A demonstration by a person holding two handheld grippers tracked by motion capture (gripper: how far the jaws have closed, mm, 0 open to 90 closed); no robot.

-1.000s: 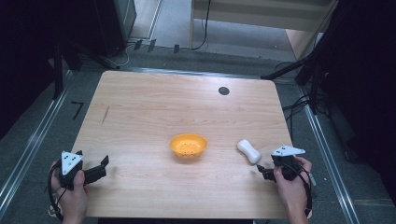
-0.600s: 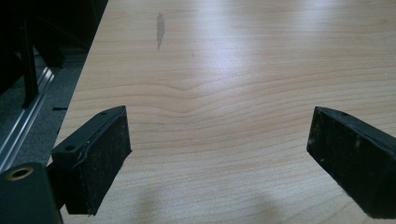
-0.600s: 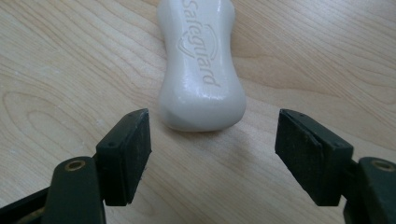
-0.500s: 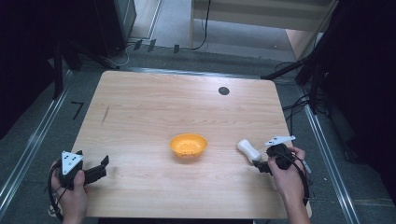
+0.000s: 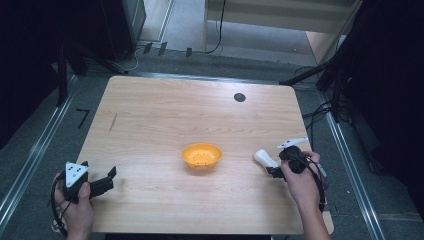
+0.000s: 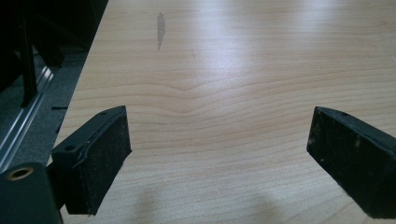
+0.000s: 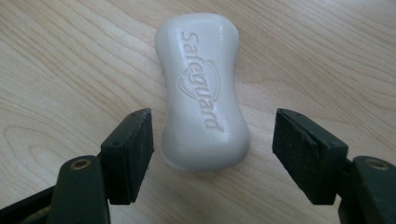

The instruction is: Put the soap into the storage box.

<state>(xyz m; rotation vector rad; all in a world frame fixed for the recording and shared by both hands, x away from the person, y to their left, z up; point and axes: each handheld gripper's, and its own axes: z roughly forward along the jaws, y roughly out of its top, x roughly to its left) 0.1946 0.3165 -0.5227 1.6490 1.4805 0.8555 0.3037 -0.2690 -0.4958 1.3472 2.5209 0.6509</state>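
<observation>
right gripper view looks straight down its two black jaws at a white bar of soap (image 7: 201, 91) lying flat on the wooden table (image 7: 70, 60). the right gripper (image 7: 212, 154) is spread wide, with the near end of the soap sitting between the jaws and a gap on each side, so nothing is pinched yet. the soap's long axis runs away from the tongs, roughly in line with them, so closing would likely squeeze its narrower width.

in the high view the soap (image 5: 265, 158) lies near the right edge of the table (image 5: 165, 115), just left of the right gripper (image 5: 276, 169), and right of an orange bowl (image 5: 201, 155). the right hand (image 5: 300, 182) is far nearer to it than the left.

the left gripper (image 5: 102, 184) rests at the near left corner, jaws also spread, over bare wood (image 6: 224, 93).

whether the right jaws touch the table is hard to make out, and their tips are hidden by the hand from above.
</observation>
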